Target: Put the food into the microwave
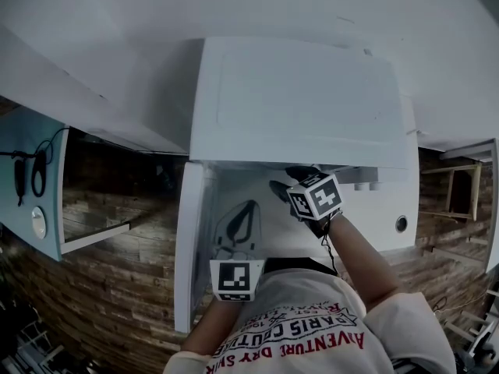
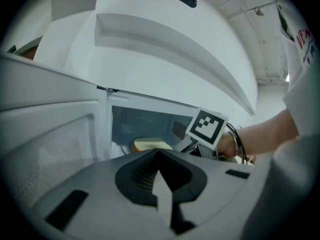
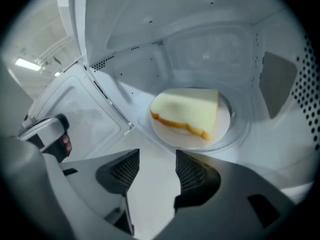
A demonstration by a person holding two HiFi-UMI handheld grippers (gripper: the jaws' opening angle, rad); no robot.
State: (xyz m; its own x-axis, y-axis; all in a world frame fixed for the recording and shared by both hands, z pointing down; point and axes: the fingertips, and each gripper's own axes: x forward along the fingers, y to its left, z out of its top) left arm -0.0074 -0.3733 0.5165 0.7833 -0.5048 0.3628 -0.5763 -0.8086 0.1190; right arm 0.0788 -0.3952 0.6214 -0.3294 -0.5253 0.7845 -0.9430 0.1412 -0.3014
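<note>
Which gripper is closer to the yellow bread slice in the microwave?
Right. The right gripper hangs open just in front of the pale yellow bread slice on its round white plate inside the white microwave. The left gripper is shut, farther back outside the opening.

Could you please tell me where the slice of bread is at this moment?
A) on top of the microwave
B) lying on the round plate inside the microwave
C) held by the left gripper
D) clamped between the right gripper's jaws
B: the right gripper view shows the slice of bread lying on the plate inside the microwave, beyond the open, empty right gripper.
</note>
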